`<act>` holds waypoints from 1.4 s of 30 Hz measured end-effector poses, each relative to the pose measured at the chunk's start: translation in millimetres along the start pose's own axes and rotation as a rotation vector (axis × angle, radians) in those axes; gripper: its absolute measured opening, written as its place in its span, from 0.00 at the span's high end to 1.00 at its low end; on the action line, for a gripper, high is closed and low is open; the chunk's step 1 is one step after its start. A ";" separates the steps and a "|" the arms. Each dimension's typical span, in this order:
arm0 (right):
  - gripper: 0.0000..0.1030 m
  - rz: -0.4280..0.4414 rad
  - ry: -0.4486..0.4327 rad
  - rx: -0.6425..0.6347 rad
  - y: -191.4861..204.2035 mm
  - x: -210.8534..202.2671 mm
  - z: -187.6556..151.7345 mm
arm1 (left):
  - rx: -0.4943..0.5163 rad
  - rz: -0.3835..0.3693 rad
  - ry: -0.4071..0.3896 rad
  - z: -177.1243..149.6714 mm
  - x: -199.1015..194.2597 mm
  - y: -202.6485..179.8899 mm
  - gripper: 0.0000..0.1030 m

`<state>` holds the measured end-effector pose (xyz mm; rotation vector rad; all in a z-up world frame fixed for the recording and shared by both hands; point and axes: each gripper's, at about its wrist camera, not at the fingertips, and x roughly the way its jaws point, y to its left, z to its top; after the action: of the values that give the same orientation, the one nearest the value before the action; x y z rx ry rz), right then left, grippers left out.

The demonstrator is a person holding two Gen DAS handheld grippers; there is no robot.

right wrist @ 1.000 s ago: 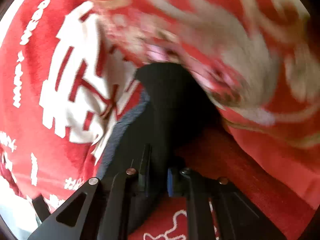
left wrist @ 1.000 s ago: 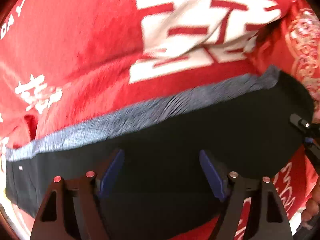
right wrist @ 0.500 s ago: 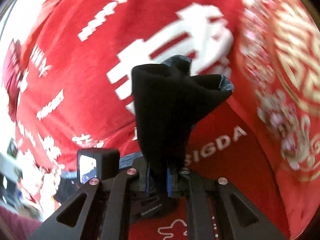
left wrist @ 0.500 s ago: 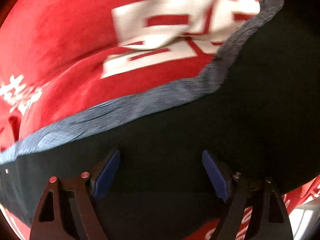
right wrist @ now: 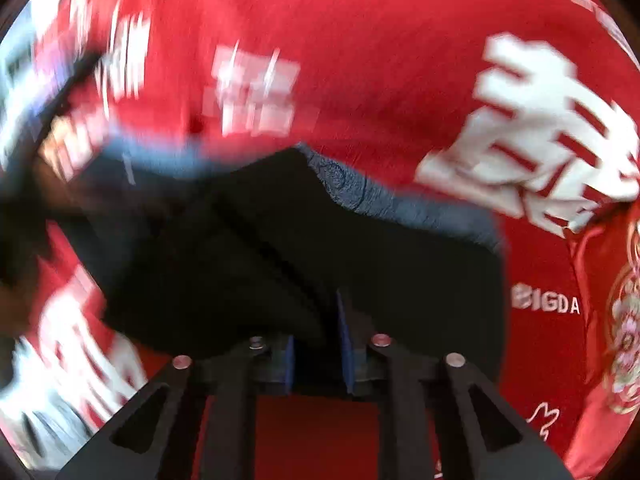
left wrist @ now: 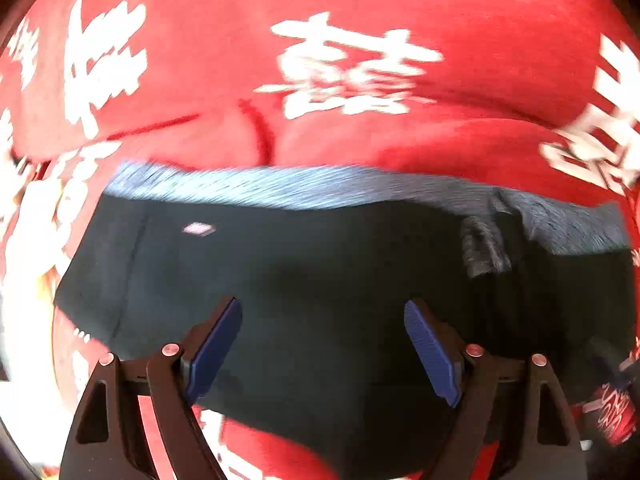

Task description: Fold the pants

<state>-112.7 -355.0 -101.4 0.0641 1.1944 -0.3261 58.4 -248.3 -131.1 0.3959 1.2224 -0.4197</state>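
Black pants (left wrist: 320, 264) with a grey-blue waistband (left wrist: 280, 188) lie across a red cloth. My left gripper (left wrist: 323, 304) points down over them, its blue pads (left wrist: 216, 344) wide apart and pressing on nothing. In the right wrist view the pants (right wrist: 400, 272) sit doubled over, a raised fold running toward the camera and the waistband (right wrist: 420, 208) behind it. My right gripper (right wrist: 316, 332) is low over that fold. Its jaws are opening, black cloth lies loose between them, and the cloth hides the left pad's tip.
The red cloth (left wrist: 360, 8) with large white characters covers the whole surface and is wrinkled beside the waistband. It shows white lettering (right wrist: 548, 304) at the right. A small white label (left wrist: 198, 229) sits on the pants. Blurred bright shapes at the right wrist view's left edge cannot be made out.
My right gripper swung the hanging pant end across and down onto the rest of the pants, and its pads have parted a little. My left gripper slid sideways along the waistband, staying open.
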 end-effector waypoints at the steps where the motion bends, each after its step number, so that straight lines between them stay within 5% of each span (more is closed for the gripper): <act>1: 0.77 -0.062 0.023 -0.051 15.1 7.4 -2.3 | -0.010 0.001 0.000 -2.7 1.6 8.3 0.18; 3: 0.68 -0.187 -0.001 -0.136 40.3 0.6 -9.7 | -0.003 -0.004 -0.007 -7.0 0.3 21.3 0.18; 4: 0.64 -0.168 -0.010 -0.126 42.1 -6.1 -11.4 | 0.007 -0.011 -0.005 -7.2 1.0 24.0 0.18; 6: 0.50 -0.065 -0.013 -0.039 34.3 -22.4 -14.9 | 0.024 -0.033 0.008 -8.2 1.1 24.5 0.18; 10: 0.50 0.272 -0.015 0.320 -17.8 -44.5 -27.8 | 0.046 -0.155 0.020 -9.2 -14.7 6.4 0.18; 13: 0.50 0.441 0.012 0.636 -64.1 -34.4 -47.1 | 0.086 -0.261 0.042 -7.1 -22.8 -18.1 0.18; 18: 0.50 0.600 0.011 0.912 -91.6 -11.7 -63.7 | 0.143 -0.369 0.096 -0.5 -18.5 -61.3 0.18; 22: 0.50 0.692 0.016 1.122 -102.5 10.4 -82.4 | 0.166 -0.371 0.192 -0.3 11.8 -87.1 0.19; 24: 0.58 0.725 0.000 1.197 -107.5 19.3 -86.4 | 0.149 -0.380 0.186 -1.3 16.6 -89.6 0.20; 25: 0.66 0.740 0.000 1.237 -109.7 24.7 -88.1 | 0.157 -0.387 0.171 -1.2 14.3 -91.3 0.30; 26: 0.91 0.747 0.009 1.272 -113.5 31.1 -88.7 | 0.168 -0.407 0.167 -1.0 11.3 -93.7 0.36; 27: 0.95 0.745 0.025 1.302 -117.6 37.4 -89.6 | 0.175 -0.400 0.169 -0.8 8.4 -95.5 0.38; 29: 0.96 0.780 0.016 1.326 -121.3 41.3 -85.2 | 0.188 -0.381 0.155 -2.4 -1.5 -94.7 0.38; 32: 0.96 0.801 -0.032 1.180 -112.8 14.9 -65.3 | 0.215 -0.344 0.064 -6.4 -24.5 -84.5 0.38; 34: 0.96 0.788 0.018 1.094 -97.8 10.3 -59.2 | 0.229 -0.278 0.061 -12.7 -19.4 -79.0 0.25; 37: 0.96 0.703 0.126 1.046 -78.5 33.7 -62.7 | 0.170 -0.251 0.114 -19.1 -5.0 -67.9 0.25; 40: 0.93 0.752 0.159 1.028 -81.1 38.8 -57.8 | 0.178 -0.228 0.082 -17.7 -13.4 -69.9 0.25; 42: 0.65 0.762 0.195 0.915 -82.5 29.2 -44.6 | 0.198 -0.198 0.058 -14.2 -20.8 -74.0 0.25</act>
<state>-166.7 -429.9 -134.8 1.3334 1.0381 -0.1632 3.1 -302.6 -120.2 0.4602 1.2855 -0.7069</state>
